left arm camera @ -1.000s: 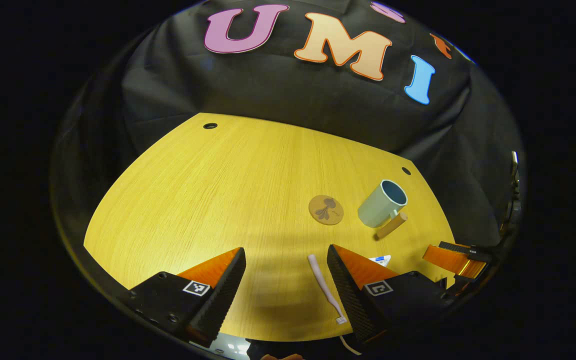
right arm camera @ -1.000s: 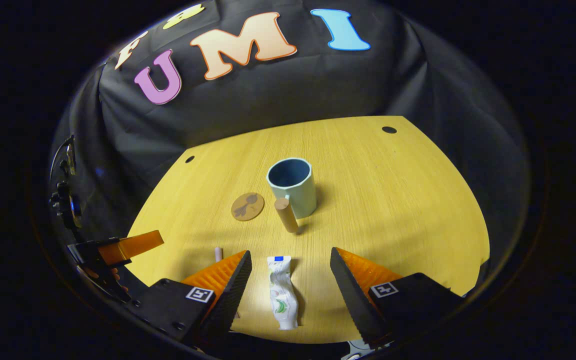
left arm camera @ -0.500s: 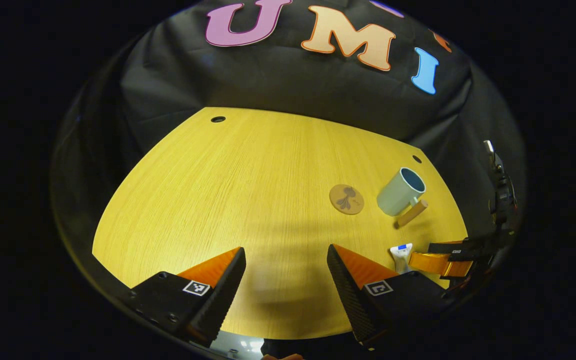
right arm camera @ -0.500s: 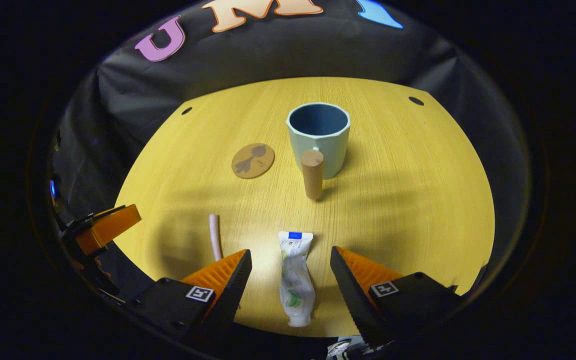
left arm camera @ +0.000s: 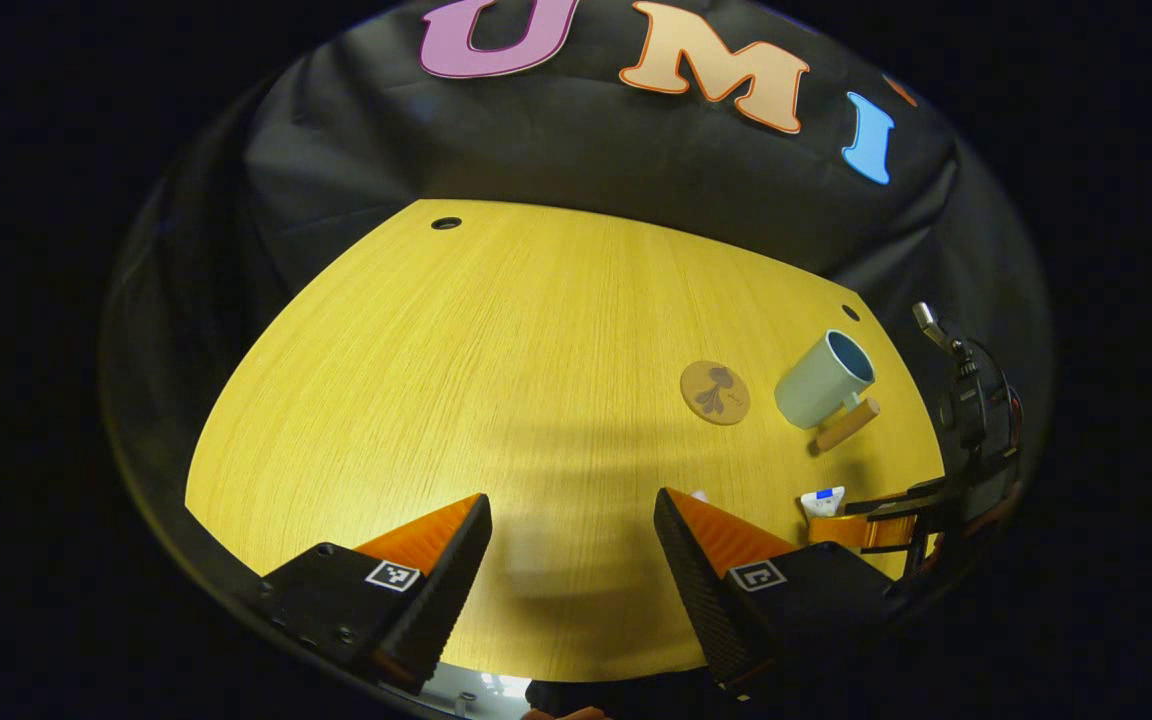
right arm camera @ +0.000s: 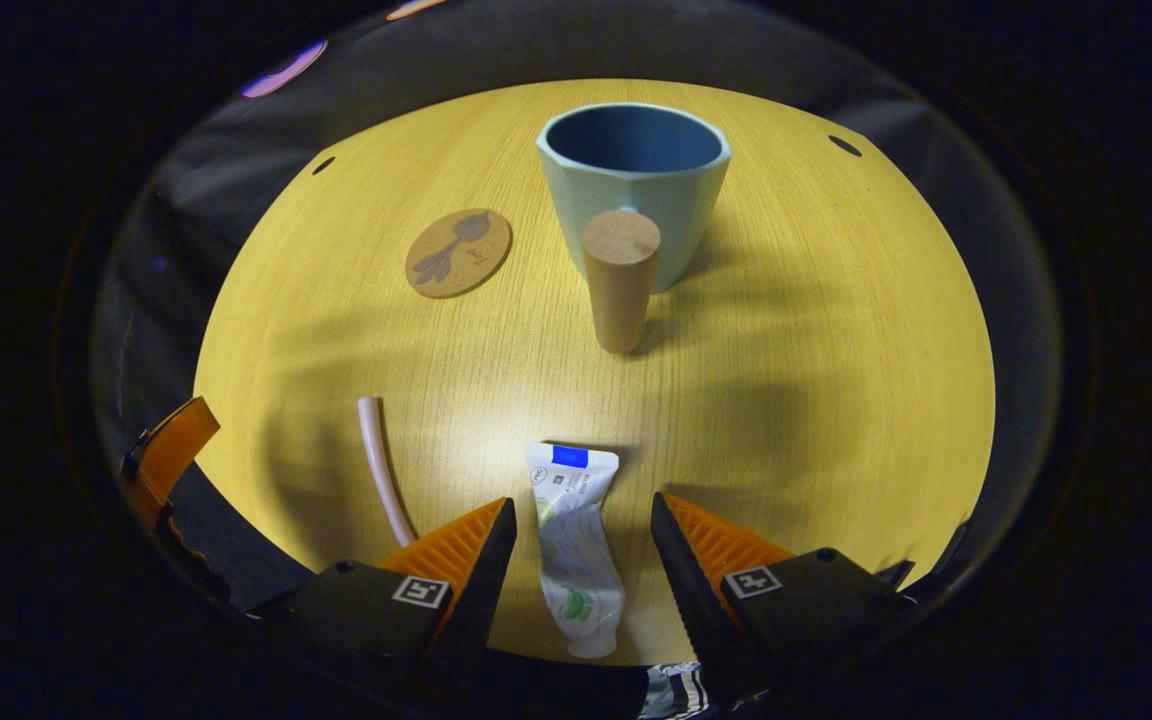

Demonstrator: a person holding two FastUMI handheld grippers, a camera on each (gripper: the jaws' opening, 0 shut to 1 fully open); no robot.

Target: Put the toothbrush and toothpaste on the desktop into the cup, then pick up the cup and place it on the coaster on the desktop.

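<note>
Toothpaste [right arm camera: 576,550] label unreadable, between right tongs [right arm camera: 576,560].

Booth dim; light falls from overhead onto the bench [right arm camera: 816,330], which reads bright yellow at centre and darkens toward its rim. Strongest patch in the right gripper view lies just ahead of the toothpaste [right arm camera: 576,540], a near-white hotspot. Cup [right arm camera: 634,180] and its wooden handle [right arm camera: 620,280] throw soft shadows to the right; broad blurred shadow bands cross the bench in the left gripper view. Heavy fisheye bowing bends the bench edges; detail smears and dims at the periphery. Centre focus sharp, wood grain legible. Small glare strip under the left tongs [left arm camera: 571,560].
</note>
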